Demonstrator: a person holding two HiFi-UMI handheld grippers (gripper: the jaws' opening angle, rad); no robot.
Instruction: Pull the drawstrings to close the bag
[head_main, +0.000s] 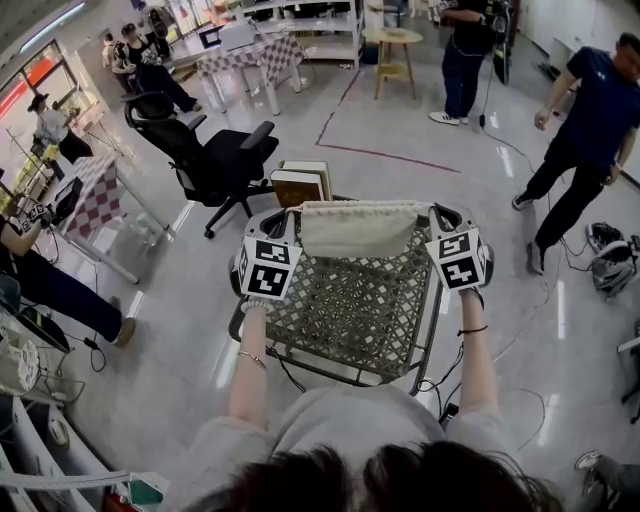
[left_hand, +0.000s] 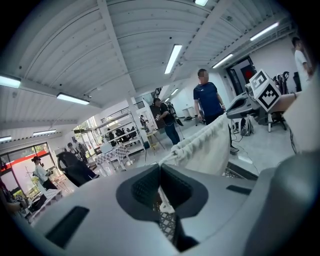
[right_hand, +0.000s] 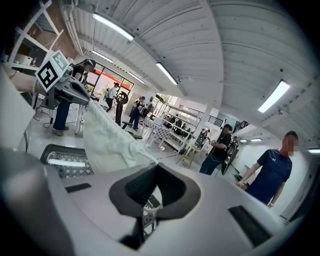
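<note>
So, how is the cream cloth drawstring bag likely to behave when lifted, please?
Probably floppy: the cream cloth drawstring bag hangs in soft folds between the left gripper and right gripper. Likely light: thin white drawstrings alone keep it stretched.

The bag (head_main: 358, 228) hangs over the far edge of the table (head_main: 330, 330). It is stretched between the left gripper (left_hand: 160, 170) at the far left corner and the right gripper (right_hand: 156, 170) at the far right corner, each with a drawstring (left_hand: 162, 197) pinched between its jaws. Just behind the far left corner stand two books (head_main: 300, 183), with an office chair (head_main: 205, 150) farther back to their left.
</note>
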